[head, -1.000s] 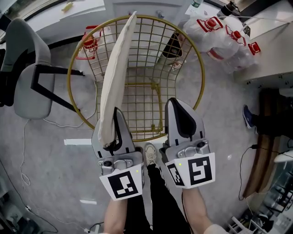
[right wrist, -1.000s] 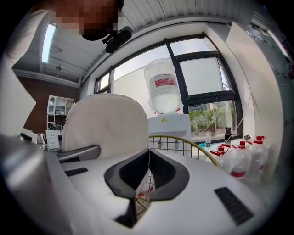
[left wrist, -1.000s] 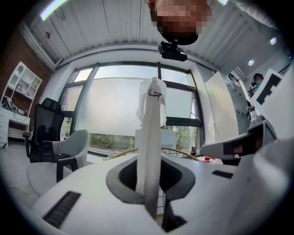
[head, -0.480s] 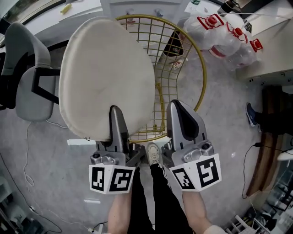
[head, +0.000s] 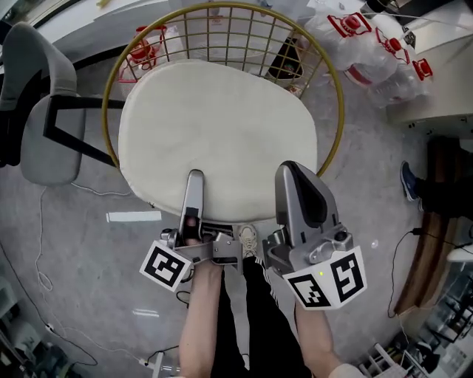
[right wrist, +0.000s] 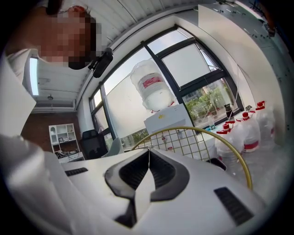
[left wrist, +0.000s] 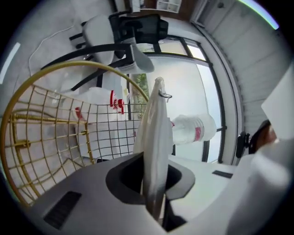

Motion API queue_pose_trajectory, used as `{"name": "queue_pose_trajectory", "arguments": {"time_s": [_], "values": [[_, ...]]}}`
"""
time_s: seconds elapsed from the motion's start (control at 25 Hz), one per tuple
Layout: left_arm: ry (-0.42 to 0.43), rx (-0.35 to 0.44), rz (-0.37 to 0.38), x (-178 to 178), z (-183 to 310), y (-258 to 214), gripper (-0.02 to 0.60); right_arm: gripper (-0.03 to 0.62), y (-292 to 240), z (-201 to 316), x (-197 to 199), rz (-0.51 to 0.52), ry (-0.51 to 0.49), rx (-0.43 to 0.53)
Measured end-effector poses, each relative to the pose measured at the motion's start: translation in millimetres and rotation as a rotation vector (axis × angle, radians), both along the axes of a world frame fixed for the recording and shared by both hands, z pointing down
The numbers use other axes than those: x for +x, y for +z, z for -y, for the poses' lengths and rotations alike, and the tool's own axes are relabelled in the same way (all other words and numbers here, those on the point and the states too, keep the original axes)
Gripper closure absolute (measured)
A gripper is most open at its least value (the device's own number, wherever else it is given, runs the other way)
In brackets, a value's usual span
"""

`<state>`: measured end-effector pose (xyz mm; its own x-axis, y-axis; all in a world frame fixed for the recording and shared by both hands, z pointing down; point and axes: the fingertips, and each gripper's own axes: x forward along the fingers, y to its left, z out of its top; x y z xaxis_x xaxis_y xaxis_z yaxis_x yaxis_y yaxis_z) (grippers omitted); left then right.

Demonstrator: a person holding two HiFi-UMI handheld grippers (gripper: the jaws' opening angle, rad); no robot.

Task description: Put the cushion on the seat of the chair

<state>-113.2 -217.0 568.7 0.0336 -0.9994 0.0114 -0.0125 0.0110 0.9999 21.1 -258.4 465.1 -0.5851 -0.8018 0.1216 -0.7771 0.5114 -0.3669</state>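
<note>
Starting from the left, the grey office chair (head: 44, 111) is sitting well off to the side of the fingers and isn't mattering here. The left gripper (head: 194, 181) is clamping the near edge of the cushion (head: 218, 133), with the edge squeezed thin between its jaws. The rest of the cushion is spreading out straight ahead of those fingers, lying flat with its wider axis running crosswise to them. It's covering the seat of the gold wire chair (head: 222, 7), whose rim is peeking out around it, so I'm guessing it's basically placed and letting go is what's coming. The right gripper (head: 295, 173) is hanging just beside the left one, its jaws pressing together on nothing and its tips over the cushion's near right edge. So the left hand is doing all the holding. Water bottles (head: 369, 52) are piling up far right.
</note>
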Motion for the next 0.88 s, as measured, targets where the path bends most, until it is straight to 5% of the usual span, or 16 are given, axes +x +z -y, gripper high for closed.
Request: {"name": "queue_pose_trajectory", "arguments": {"time_s": [0.36,0.88], "values": [[-0.111,0.011,-0.309,-11,-17,70,0.534,0.577,36,-2,0,0.046,-0.009,-0.081],[-0.122,-0.054,-0.288,-10,-19,142,0.534,0.577,80,9,-10,0.054,-0.043,-0.128]]}}
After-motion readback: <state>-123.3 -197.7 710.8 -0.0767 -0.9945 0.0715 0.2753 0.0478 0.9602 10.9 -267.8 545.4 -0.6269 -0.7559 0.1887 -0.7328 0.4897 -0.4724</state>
